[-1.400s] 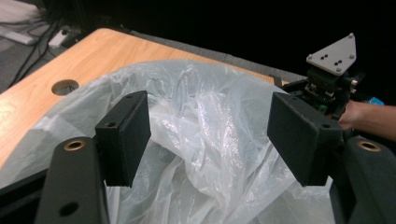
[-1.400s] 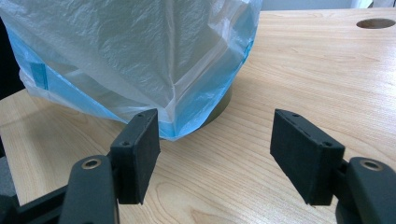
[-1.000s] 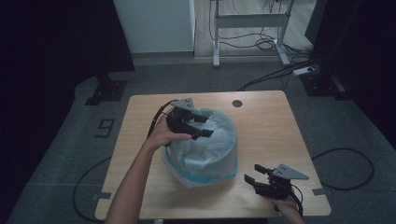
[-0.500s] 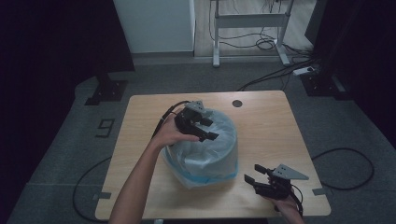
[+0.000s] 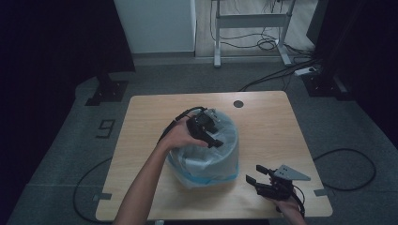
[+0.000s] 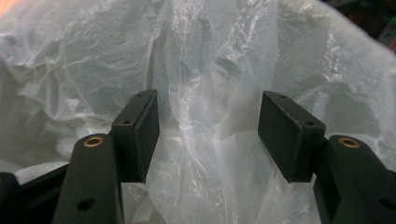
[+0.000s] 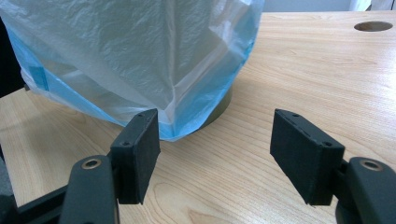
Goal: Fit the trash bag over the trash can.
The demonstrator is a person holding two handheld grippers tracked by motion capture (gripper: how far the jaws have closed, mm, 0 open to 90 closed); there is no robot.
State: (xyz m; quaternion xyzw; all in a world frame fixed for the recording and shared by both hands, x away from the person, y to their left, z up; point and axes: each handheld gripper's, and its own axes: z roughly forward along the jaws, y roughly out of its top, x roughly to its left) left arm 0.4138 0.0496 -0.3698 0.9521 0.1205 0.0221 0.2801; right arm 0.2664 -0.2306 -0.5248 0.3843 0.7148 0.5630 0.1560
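1. High view: at a wooden table (image 5: 141, 122), a person works a translucent plastic bag (image 5: 206, 157) draped over a round bin (image 5: 231, 165) that stands mid-table. The left gripper (image 5: 217, 139) reaches into the mouth of the lined bin from the left; its jaw gap cannot be read from here. The right gripper (image 5: 257, 176) hovers low at the near right, just beside the bag's blue hem, jaws apart and empty.

2. Left gripper view: the left gripper (image 6: 208, 135) is spread wide over crumpled white film, the bag (image 6: 205, 60) slack between the pads and unpinched. This inside look tells what the high view hides: nothing is grasped.

3. Right gripper view: the right gripper (image 7: 215, 149) stands released above the tabletop (image 7: 303, 79), facing the bag's overhanging blue edge (image 7: 196, 116), with a sliver of the dark bin (image 7: 225, 103) beneath. The step in hand appears to be seating the liner; the next move likely calls for closing on loose film inside, or pulling the hem down.
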